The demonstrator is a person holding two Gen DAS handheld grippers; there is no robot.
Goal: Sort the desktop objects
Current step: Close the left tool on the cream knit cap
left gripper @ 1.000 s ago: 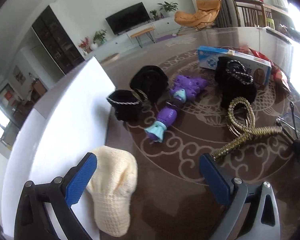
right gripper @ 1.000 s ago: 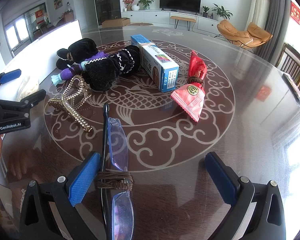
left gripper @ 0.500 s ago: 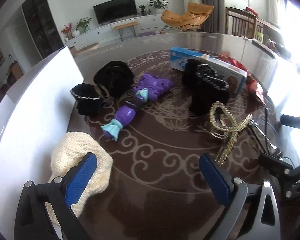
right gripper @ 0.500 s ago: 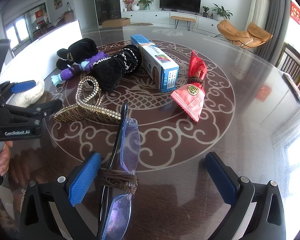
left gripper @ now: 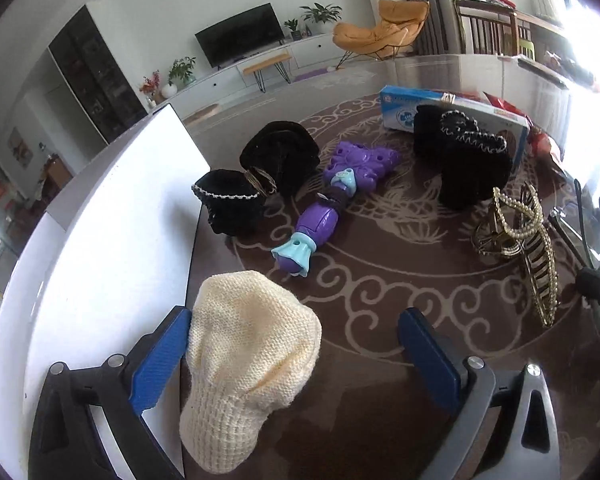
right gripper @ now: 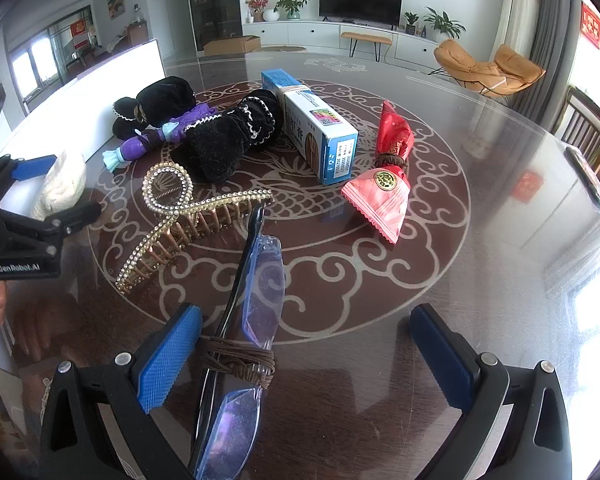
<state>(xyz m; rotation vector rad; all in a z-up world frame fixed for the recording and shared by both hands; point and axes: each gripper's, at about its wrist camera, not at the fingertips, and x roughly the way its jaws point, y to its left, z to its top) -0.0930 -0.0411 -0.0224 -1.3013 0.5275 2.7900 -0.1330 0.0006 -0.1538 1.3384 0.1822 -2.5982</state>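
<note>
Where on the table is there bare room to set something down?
Free: the glossy stretch right of the red pouch and blue box, out to the table edge, and the near strip by the right gripper. Crowded: between black knit, purple toy, hair claw and glasses.

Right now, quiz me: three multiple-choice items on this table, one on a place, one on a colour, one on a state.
1. The cream knit hat lies:
A. between the left gripper's fingers
B. on the blue box
C. under the glasses

2. The toy between the black plush pieces is:
A. red
B. purple
C. yellow

3. The glasses are:
A. worn
B. unfolded
C. folded, bound with a brown band

Answers: 1 A, the hat sits beside the left finger; 2 B, its body is purple; 3 C, the band wraps the folded frame.
</note>
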